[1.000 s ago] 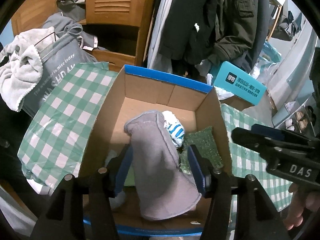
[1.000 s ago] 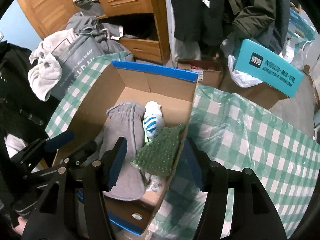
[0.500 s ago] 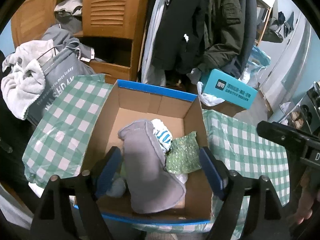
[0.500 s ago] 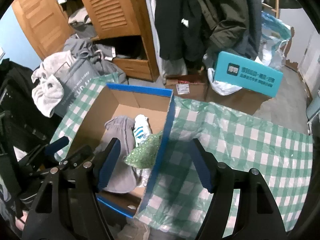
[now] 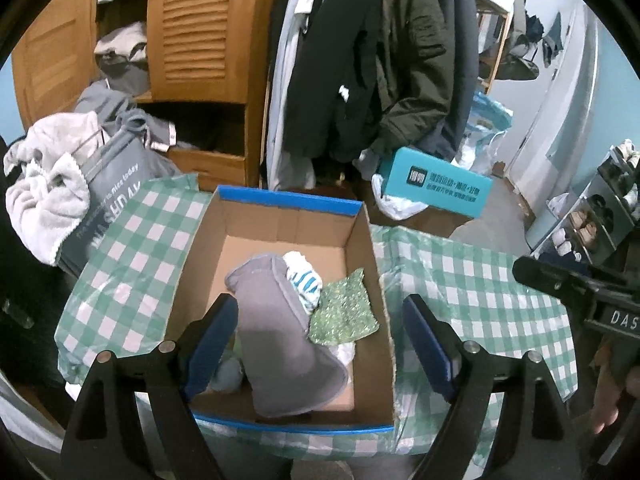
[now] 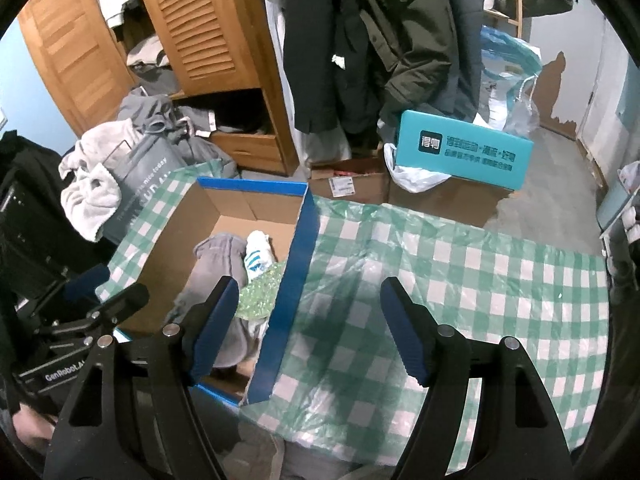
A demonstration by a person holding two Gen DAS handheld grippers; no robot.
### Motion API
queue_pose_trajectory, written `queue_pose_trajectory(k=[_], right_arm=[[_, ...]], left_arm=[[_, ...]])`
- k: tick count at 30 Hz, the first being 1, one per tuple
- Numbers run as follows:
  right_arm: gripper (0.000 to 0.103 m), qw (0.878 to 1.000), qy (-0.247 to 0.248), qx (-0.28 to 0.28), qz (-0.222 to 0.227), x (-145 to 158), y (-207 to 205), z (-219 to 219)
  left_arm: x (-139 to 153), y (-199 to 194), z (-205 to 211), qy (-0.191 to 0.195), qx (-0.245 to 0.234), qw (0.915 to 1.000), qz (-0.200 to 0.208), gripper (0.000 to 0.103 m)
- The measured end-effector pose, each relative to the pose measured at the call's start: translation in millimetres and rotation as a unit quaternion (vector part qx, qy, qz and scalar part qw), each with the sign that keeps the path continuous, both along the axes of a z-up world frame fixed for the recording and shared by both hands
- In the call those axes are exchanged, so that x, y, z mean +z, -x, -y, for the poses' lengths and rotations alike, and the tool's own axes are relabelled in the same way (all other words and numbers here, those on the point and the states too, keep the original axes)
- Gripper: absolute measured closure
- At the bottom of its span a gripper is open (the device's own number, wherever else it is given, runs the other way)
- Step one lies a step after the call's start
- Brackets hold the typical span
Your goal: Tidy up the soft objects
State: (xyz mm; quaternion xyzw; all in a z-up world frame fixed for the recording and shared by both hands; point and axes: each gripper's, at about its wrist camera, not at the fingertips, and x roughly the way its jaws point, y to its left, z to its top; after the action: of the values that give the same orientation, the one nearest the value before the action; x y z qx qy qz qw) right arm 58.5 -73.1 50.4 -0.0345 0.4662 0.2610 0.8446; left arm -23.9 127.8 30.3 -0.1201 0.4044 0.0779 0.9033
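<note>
A cardboard box with a blue rim [image 5: 280, 197] [image 6: 298, 240] stands on the left part of a green-checked tablecloth [image 6: 460, 280]. In it lie a grey cloth [image 5: 280, 332] [image 6: 216, 264], a white and blue striped sock [image 5: 305, 280] [image 6: 256, 258], a green glittery cloth [image 5: 344, 312] [image 6: 260, 292] and a pale blue item [image 5: 228, 374]. My left gripper [image 5: 320, 344] is open and empty above the box's near side. My right gripper [image 6: 306, 328] is open and empty, astride the box's right wall.
Behind the table are a wooden louvred wardrobe [image 5: 200, 32], hanging dark coats [image 6: 380, 40], a grey laundry bag with towels [image 5: 80, 200] and a teal box [image 6: 464, 152] on cartons. A shoe rack [image 5: 600, 216] stands at the right.
Both grippers have pulled back and up from the box and opened wider. The grey cloth lies loose in the box, between the left fingers no more. The right gripper has shifted right.
</note>
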Motion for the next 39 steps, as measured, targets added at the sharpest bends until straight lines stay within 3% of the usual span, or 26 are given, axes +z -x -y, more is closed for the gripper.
queue_pose_trajectory(k=[12, 39], right_arm=[[0.030, 1.000, 0.002, -0.007, 0.015, 0.4, 4.5, 12.2], [0.030, 1.000, 0.004, -0.015, 0.010, -7.1, 1.4, 18.1]], left_arm=[[-0.7, -4.7, 13.3, -0.024, -0.001, 0.9997, -0.007, 0.017], [-2.7, -4.9, 19.5, -0.022, -0.014, 0.9996, -0.004, 0.017]])
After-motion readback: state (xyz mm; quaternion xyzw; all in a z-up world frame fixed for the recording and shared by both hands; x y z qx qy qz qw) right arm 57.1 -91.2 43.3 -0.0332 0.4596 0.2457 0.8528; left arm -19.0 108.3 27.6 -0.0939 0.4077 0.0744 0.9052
